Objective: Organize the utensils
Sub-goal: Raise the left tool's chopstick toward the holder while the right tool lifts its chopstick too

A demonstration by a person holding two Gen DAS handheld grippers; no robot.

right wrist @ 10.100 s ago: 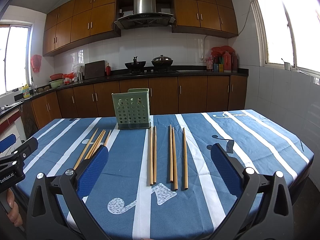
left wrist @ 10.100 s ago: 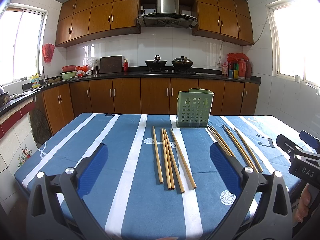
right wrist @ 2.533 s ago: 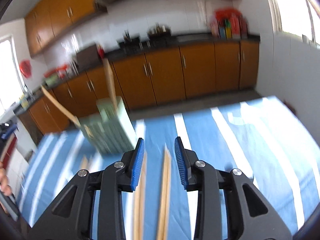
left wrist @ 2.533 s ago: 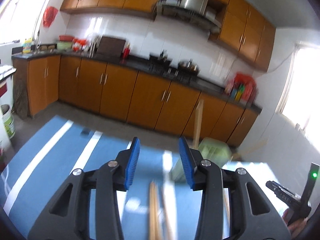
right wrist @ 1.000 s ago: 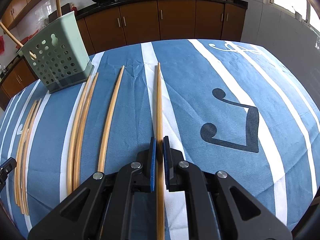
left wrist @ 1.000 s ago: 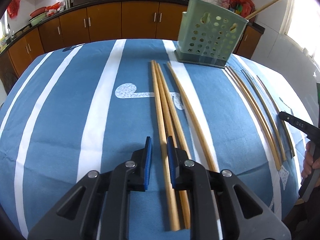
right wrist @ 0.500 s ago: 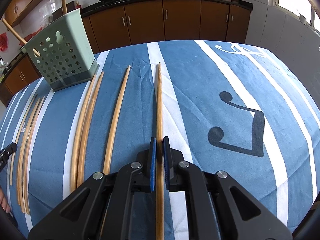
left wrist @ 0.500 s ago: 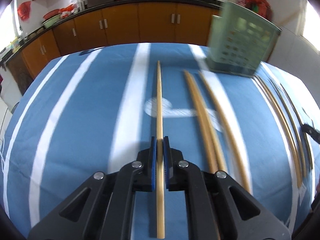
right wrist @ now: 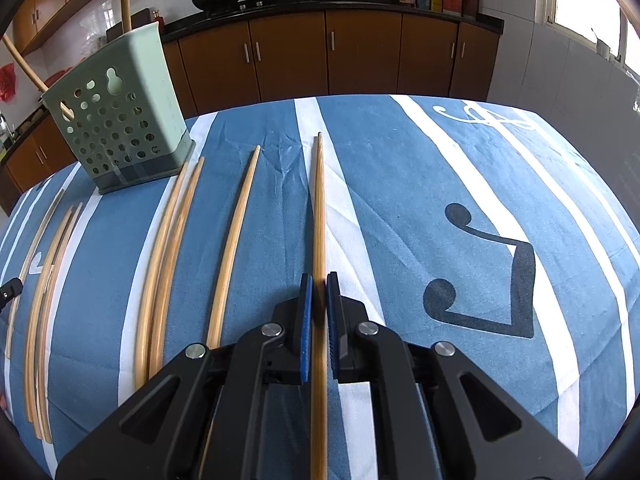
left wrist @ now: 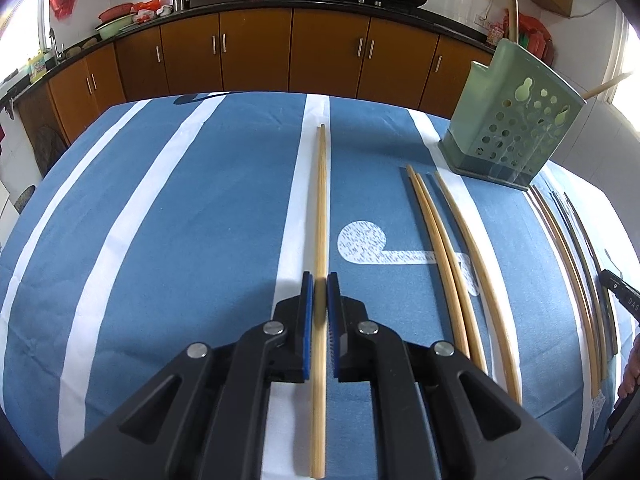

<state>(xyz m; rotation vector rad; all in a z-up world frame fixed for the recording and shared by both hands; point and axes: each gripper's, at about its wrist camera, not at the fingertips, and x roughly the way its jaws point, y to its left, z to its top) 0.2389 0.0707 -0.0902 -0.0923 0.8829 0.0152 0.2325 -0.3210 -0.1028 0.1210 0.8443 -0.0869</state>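
Observation:
My left gripper [left wrist: 320, 280] is shut on a long bamboo chopstick [left wrist: 321, 200] that points straight ahead over the blue striped tablecloth [left wrist: 180, 240]. A second chopstick [right wrist: 319, 200] sits pinched in my right gripper [right wrist: 319, 280], which is also shut. The pale green perforated utensil holder [left wrist: 508, 128] stands at the back right in the left wrist view and as the holder [right wrist: 120, 120] at the back left in the right wrist view, with two chopsticks standing in it. Three loose chopsticks [left wrist: 444, 248] lie beside the left gripper.
More chopsticks [left wrist: 572, 264] lie near the table's right edge in the left wrist view, beside the other gripper's tip [left wrist: 620, 296]. Loose chopsticks [right wrist: 172, 248] and a further bundle [right wrist: 44, 280] lie left of the right gripper. Kitchen cabinets [left wrist: 320, 52] stand behind the table.
The left gripper closed on a chopstick and carried it leftward, away from the three others. The right gripper kept its hold on its chopstick and stayed put.

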